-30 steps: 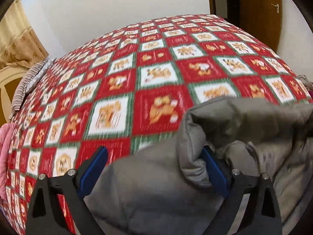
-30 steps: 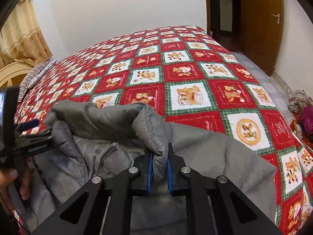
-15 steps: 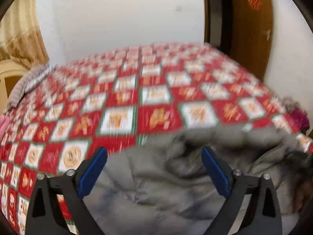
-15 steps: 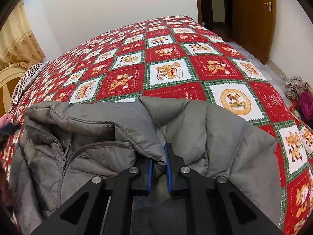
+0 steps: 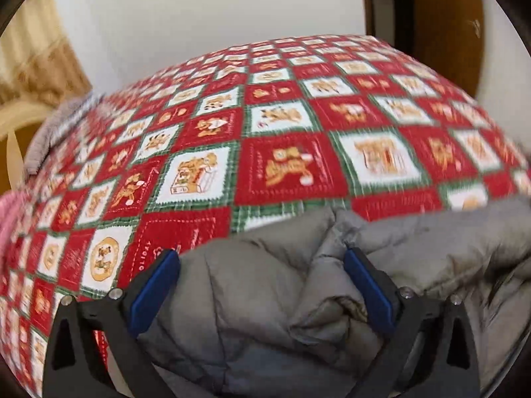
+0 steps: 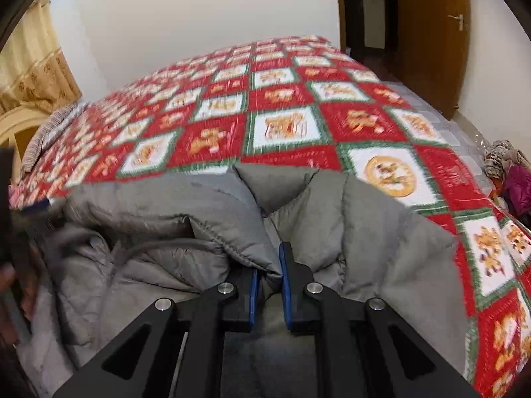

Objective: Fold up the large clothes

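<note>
The gray puffy jacket [image 6: 186, 205] lies bunched at the near edge of the bed [image 6: 285, 126]. The right gripper [image 6: 268, 285] pinches a fold of it. The left gripper [image 5: 262, 285] is spread wide over the jacket.

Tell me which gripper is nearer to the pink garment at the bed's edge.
Left. The left gripper hovers open over the grey puffer jacket on the pink garment's side; the right gripper pinches the jacket farther away.

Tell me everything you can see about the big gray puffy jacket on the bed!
The gray puffy jacket looks like soft, quilted, padded cloth with stitched seams and a zipper line curving across its front. It lies crumpled and partly folded on the near edge of the red checked bedspread. The right hand-held gripper is shut, pinching a fold of it. The left hand-held gripper stands wide open with jacket between its fingers.
</note>
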Demonstrator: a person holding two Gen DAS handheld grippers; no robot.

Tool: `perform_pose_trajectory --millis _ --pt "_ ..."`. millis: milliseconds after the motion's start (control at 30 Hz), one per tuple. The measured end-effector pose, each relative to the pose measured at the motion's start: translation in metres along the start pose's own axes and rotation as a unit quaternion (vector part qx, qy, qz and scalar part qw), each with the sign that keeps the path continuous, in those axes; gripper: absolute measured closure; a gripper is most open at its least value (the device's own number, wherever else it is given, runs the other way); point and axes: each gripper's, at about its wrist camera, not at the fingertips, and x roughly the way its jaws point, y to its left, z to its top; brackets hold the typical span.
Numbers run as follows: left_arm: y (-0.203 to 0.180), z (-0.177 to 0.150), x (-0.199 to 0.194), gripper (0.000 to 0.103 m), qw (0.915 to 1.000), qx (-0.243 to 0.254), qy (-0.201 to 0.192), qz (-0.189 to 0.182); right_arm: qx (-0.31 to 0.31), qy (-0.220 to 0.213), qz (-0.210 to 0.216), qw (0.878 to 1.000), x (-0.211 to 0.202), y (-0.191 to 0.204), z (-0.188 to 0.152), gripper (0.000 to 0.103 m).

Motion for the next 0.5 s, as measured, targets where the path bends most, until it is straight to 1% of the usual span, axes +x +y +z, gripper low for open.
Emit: perform_pose_trajectory --millis 33,67,133,167,200,233,267,300,333,367,400,433,467,500 --pt "-0.001 -0.001 -0.001 0.001 1.0000 0.002 -0.004 0.001 0.001 -0.012 -0.002 1.000 -0.011 0.002 0.001 0.089" --pt "-0.001 -0.001 -0.001 0.001 1.0000 0.003 -0.007 0.002 -0.002 -0.037 -0.013 0.999 -0.027 0.008 0.004 0.089" --pt "-0.002 0.000 0.001 0.001 0.9999 0.007 -0.008 0.002 -0.009 -0.077 -0.027 0.997 -0.049 0.018 0.011 0.082" --pt "-0.002 -0.001 0.001 0.001 0.9999 0.010 -0.011 0.004 -0.008 -0.088 -0.028 0.996 -0.055 0.023 0.017 0.080" --pt "-0.003 -0.002 0.000 0.000 0.9999 0.011 -0.012 0.005 -0.002 -0.096 -0.017 0.995 -0.059 0.028 0.027 0.071" --pt "-0.004 -0.003 0.000 0.000 0.9998 0.013 -0.014 0.007 0.002 -0.098 -0.006 0.995 -0.059 0.031 0.035 0.056" --pt "-0.005 -0.004 -0.001 0.000 0.9997 0.015 -0.016 0.009 0.003 -0.097 0.004 0.995 -0.054 0.037 0.046 0.049" --pt "-0.006 -0.006 -0.001 0.000 0.9997 0.016 -0.017 0.010 0.002 -0.098 0.006 0.995 -0.048 0.040 0.054 0.045" --pt "-0.006 -0.007 -0.001 0.000 0.9996 0.017 -0.019 0.011 0.000 -0.095 0.006 0.995 -0.039 0.044 0.062 0.045" --pt "-0.007 -0.008 -0.002 0.000 0.9995 0.019 -0.022 0.012 -0.003 -0.081 0.009 0.997 -0.027 0.046 0.066 0.045" --pt "-0.007 -0.008 -0.003 0.000 0.9995 0.018 -0.023 0.012 -0.008 -0.049 0.017 0.999 -0.008 0.050 0.069 0.046" --pt "-0.005 -0.005 -0.007 0.000 0.9996 0.012 -0.024 0.011 -0.013 -0.019 0.020 1.000 0.009 0.052 0.066 0.055" --pt "-0.002 -0.003 -0.011 0.000 0.9996 0.002 -0.027 0.005 -0.023 0.012 0.014 1.000 0.026 0.055 0.060 0.059" --pt "0.005 0.002 -0.023 0.000 0.9987 -0.025 -0.039 -0.019 -0.031 0.022 0.008 0.999 0.034 0.055 0.054 0.059"
